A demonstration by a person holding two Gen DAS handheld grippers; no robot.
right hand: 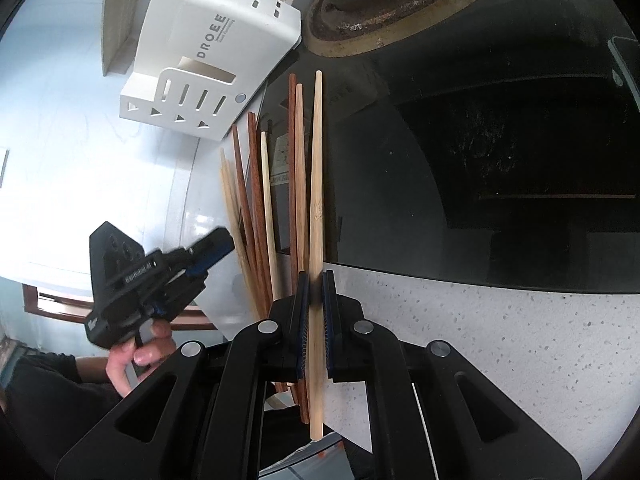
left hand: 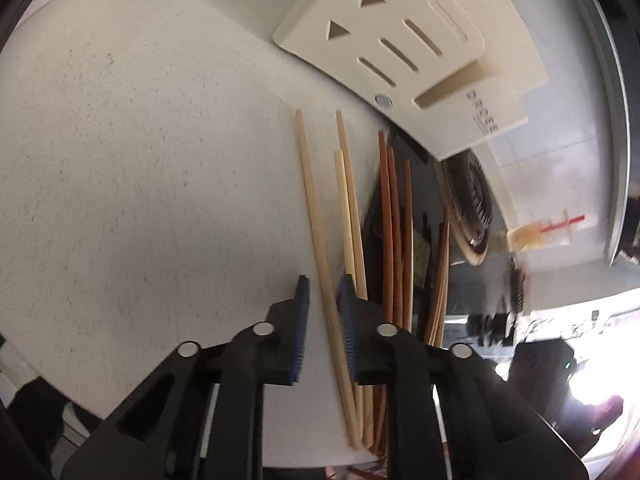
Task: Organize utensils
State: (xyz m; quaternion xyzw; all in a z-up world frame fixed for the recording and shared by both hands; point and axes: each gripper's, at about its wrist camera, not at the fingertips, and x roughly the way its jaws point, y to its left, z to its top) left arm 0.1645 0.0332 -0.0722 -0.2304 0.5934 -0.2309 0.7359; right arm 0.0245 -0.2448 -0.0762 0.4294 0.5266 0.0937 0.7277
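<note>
A: Where are the chopsticks rn?

B: Fanned in a loose bunch across the edge where the speckled counter meets the black glass stovetop, tips toward the white utensil holder. Mix of pale bamboo & reddish-brown ones.

A: Grippers?

B: Right gripper is clenched on one pale chopstick, pads pinching it about a third up from the thick end. Left gripper has its jaws parted a bit, w/ a pale stick lying in the gap; pads don't look pressed on it, so I'd call it released.

A: How will they handle?

B: Prob very light, stiff, smooth & round, so they'll roll or pivot in a pinch. I'd grab nearer the middle to stop it swinging, esp for dropping into a holder slot.

A: Risks?

B: Neighbours touch each other, easy to drag two at once
</note>
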